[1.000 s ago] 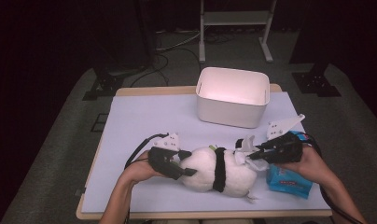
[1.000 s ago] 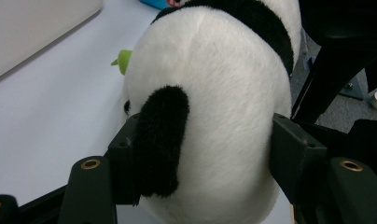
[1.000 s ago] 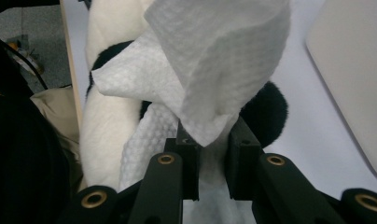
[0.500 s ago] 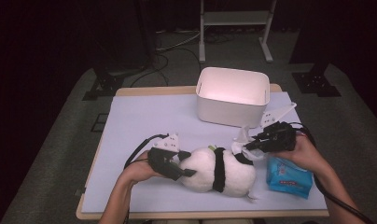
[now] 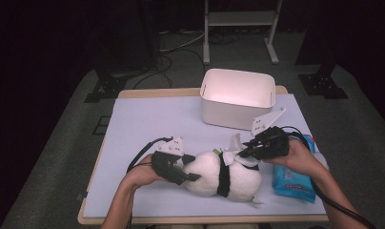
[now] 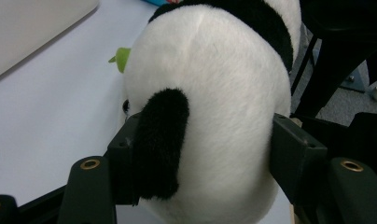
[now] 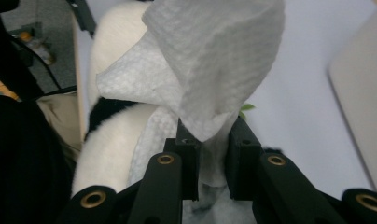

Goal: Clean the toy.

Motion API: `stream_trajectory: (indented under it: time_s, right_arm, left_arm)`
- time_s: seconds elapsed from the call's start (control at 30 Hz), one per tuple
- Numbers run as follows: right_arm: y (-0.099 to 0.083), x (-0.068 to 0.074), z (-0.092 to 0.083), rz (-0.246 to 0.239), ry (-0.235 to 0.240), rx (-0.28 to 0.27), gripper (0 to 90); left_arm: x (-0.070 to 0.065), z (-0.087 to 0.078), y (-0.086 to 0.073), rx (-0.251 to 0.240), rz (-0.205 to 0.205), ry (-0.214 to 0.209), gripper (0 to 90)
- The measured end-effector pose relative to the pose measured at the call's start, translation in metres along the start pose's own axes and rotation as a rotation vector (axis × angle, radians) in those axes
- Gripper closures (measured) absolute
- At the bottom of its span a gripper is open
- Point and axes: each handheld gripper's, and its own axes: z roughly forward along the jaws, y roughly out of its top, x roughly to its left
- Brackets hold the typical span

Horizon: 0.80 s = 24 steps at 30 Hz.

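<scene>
Right gripper (image 5: 245, 151) has its jaws pinched on a white wet wipe (image 7: 210, 70) just above the plush panda (image 5: 221, 174), which lies on its side near the front edge of the table (image 5: 147, 119) with my left gripper (image 5: 193, 177) clamped around its rear end. I judge the thin sheet could slip or tear out of that small bite if I drag it hard across the fur, and the panda could roll if my left grip slackens. Nearby, the blue wipe pack (image 5: 290, 179) sits just under my right hand and the white bin (image 5: 236, 98) stands behind, both crowding any wide sweep.
</scene>
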Motion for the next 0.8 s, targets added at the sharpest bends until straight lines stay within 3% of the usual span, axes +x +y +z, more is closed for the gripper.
stream_trajectory:
  time_s: [0.33,0.53,0.8]
  right_arm:
    - [0.023,0.015,0.020,-0.059,0.057,0.019,76.7]
    - [0.037,0.026,0.036,-0.104,0.071,0.059,76.7]
    - [0.025,0.022,0.021,-0.089,0.046,0.067,76.7]
  left_arm:
    - [0.000,0.000,0.001,0.000,0.001,0.002,35.9]
    - [0.000,0.000,0.001,0.002,-0.003,0.002,35.9]
    - [0.000,0.000,0.001,-0.007,-0.008,-0.003,35.3]
